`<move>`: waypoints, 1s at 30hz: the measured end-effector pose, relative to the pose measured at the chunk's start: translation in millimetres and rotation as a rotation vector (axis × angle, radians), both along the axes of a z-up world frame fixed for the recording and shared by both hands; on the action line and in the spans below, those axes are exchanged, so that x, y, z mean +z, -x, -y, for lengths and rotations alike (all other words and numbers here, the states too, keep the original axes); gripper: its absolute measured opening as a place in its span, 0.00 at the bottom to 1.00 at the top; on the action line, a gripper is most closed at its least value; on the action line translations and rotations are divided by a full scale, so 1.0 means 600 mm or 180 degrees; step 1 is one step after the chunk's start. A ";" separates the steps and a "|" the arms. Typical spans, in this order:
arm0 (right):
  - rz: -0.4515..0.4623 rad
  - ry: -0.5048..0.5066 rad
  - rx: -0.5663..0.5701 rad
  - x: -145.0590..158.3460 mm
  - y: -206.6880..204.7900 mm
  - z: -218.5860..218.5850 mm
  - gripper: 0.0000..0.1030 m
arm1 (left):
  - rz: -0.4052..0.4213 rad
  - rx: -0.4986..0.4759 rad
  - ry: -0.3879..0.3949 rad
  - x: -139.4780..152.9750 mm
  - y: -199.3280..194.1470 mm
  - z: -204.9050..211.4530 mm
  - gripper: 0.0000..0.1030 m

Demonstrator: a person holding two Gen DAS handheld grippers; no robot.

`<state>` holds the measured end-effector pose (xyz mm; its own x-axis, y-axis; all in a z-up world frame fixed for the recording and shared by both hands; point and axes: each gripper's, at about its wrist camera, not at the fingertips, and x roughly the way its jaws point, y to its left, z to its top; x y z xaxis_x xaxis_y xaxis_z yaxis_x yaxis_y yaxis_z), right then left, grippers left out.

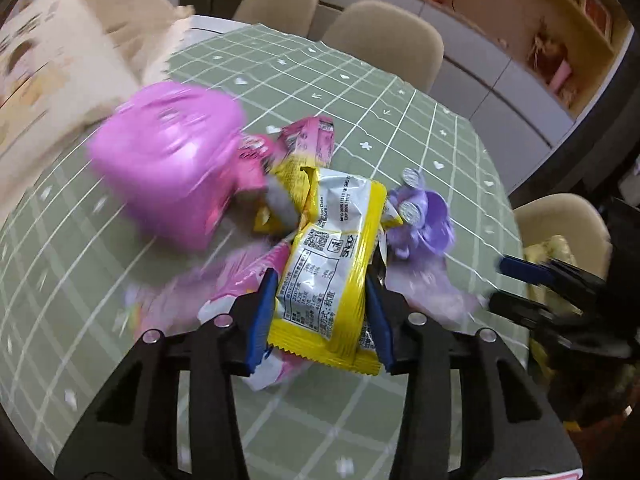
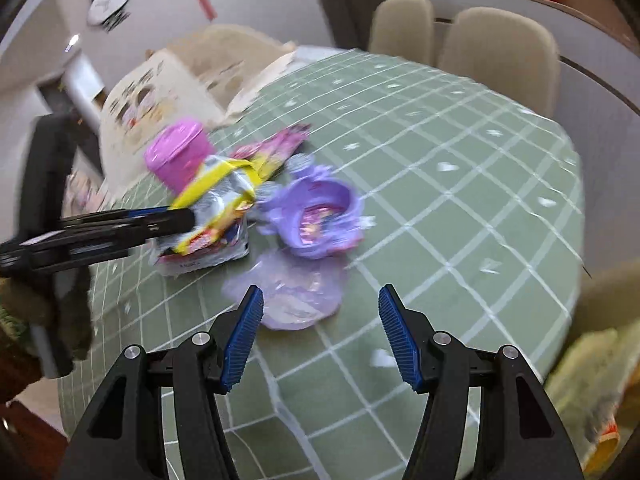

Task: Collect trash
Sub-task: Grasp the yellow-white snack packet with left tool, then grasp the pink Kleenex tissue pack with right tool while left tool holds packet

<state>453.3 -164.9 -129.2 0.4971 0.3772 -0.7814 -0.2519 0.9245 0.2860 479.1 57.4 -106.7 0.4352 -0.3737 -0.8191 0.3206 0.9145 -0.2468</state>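
While my left tongs [image 1: 320,312] press their blue pads on the yellow snack wrapper [image 1: 332,264] above the green checked tabletop [image 1: 400,120], my right tongs [image 2: 320,336] stand wide with nothing between (a purple plastic film [image 2: 296,296] lies just ahead).

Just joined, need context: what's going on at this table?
A person is clearing snack trash off a green checked tablecloth. The left hand-held gripper is clamped on a yellow-and-white snack wrapper. The right hand-held gripper hangs open and empty near a pale purple plastic wrapper. A pink tub and purple tray remain.
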 end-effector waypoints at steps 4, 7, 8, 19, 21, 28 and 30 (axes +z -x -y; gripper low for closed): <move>0.0088 -0.0015 0.0311 0.003 -0.010 -0.044 0.55 | -0.0094 0.0375 0.0320 0.015 0.054 -0.068 0.42; 0.0102 -0.0018 0.0514 0.006 -0.024 -0.080 0.55 | -0.0092 0.0780 0.0362 0.016 0.088 -0.122 0.44; 0.0100 -0.0008 0.0565 0.005 -0.031 -0.091 0.55 | -0.0087 0.0889 0.0333 0.015 0.093 -0.137 0.44; 0.0258 0.0428 0.1013 -0.022 -0.106 -0.235 0.41 | -0.0065 0.1396 0.0253 0.000 0.149 -0.216 0.44; 0.0178 0.0533 0.1126 -0.031 -0.093 -0.244 0.34 | -0.0036 0.1380 0.0253 0.004 0.151 -0.212 0.44; 0.0274 0.0829 0.1439 -0.014 0.023 -0.205 0.34 | -0.0055 0.1284 0.0371 0.001 0.159 -0.209 0.44; 0.0245 0.0507 0.1209 0.008 0.039 -0.172 0.35 | -0.0035 0.1235 0.0400 0.003 0.164 -0.203 0.44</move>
<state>429.9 -61.7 -124.2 0.4051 0.4226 -0.8108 -0.5986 0.7929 0.1141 380.5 179.5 -104.8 0.5550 -0.2810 -0.7830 -0.0456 0.9295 -0.3659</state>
